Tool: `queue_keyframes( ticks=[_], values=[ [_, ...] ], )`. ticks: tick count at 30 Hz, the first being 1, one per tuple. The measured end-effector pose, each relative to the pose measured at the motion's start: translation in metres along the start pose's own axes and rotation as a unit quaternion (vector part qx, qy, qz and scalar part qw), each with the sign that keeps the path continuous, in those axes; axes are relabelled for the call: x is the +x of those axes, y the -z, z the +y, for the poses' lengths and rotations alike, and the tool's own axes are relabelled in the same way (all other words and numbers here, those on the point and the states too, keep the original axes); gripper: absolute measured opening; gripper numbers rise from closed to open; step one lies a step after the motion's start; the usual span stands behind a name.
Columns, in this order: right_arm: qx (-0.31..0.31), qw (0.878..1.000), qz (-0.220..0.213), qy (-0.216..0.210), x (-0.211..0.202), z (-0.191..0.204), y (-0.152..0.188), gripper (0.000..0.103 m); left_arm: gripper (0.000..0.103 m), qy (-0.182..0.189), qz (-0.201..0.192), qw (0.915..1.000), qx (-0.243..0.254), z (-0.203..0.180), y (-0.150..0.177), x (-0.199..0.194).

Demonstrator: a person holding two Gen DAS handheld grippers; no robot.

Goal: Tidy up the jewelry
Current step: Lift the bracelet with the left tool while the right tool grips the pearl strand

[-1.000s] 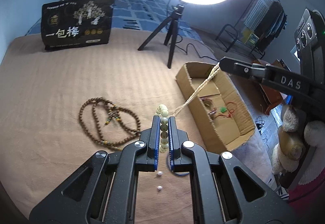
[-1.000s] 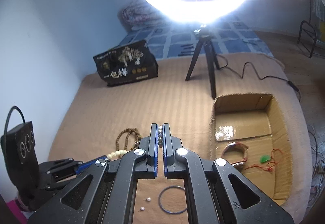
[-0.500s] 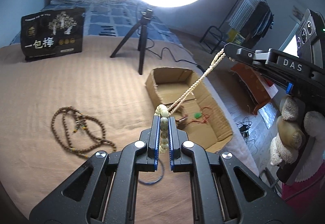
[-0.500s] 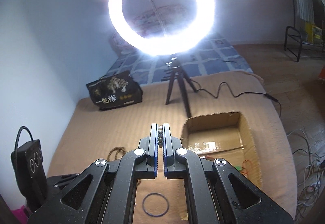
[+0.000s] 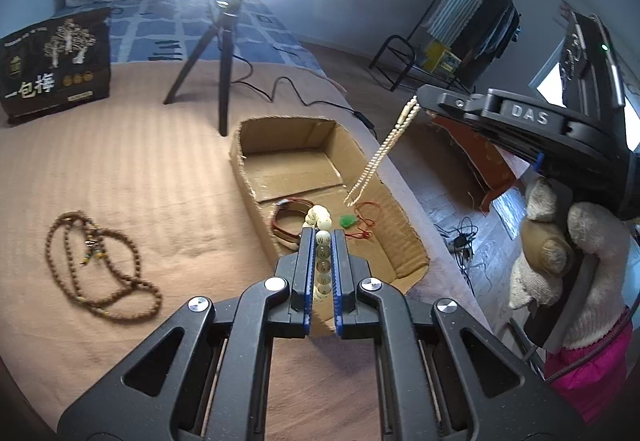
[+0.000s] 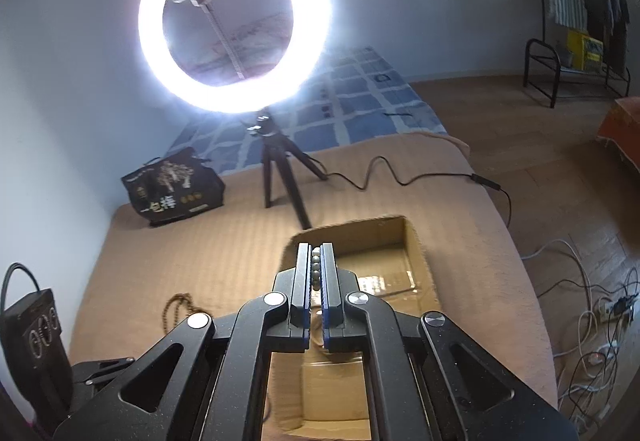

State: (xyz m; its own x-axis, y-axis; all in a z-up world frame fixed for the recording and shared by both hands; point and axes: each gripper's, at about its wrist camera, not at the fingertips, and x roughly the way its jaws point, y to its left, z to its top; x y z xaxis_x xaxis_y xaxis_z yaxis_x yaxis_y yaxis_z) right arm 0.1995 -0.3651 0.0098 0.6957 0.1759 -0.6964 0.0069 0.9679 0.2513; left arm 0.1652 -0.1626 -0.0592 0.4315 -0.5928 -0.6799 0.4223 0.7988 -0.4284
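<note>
1. Two strands are in the air at once, and we judge the task roughly midway: the cardboard box (image 5: 404, 237) on the bed (image 5: 152, 177) already holds a dark bangle (image 5: 286, 219) and a green pendant on red cord (image 5: 349, 220), while more remains outside.
2. Left on the bed is the brown bead necklace (image 5: 96, 265), coiled well apart from the box, untouched by either tool.
3. We hold the left gripper (image 5: 322, 241) with its fingers closed on a cream bead bracelet (image 5: 322, 247); the beads sit in a line between the pads, and a cluster bulges past the tips, over the near part of the box.
4. We hold the right gripper (image 6: 316, 261) with its fingers closed on grey beads of a fine pale necklace (image 5: 384, 153), which hangs slack from the tips above the box interior.
5. Neither strand is set down yet; lowering and releasing both comes next, in our judgement.
</note>
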Motion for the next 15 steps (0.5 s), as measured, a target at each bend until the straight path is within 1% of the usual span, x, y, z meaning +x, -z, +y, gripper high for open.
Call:
queue_keyframes(
  ticks=[5, 10, 15],
  values=[
    [0.010, 1.000, 0.004, 0.012, 0.009, -0.017, -0.001, 0.002, 0.005, 0.009, 0.012, 0.9999, 0.007, -0.012, 0.002, 0.018],
    [0.015, 1.000, 0.013, 0.019, 0.018, -0.026, 0.001, 0.002, 0.005, 0.021, 0.026, 0.9994, 0.005, -0.020, 0.006, 0.034],
    [0.016, 0.999, 0.034, 0.026, 0.033, -0.032, 0.007, 0.003, 0.005, 0.021, 0.041, 0.9989, 0.004, -0.022, 0.012, 0.048]
  ],
)
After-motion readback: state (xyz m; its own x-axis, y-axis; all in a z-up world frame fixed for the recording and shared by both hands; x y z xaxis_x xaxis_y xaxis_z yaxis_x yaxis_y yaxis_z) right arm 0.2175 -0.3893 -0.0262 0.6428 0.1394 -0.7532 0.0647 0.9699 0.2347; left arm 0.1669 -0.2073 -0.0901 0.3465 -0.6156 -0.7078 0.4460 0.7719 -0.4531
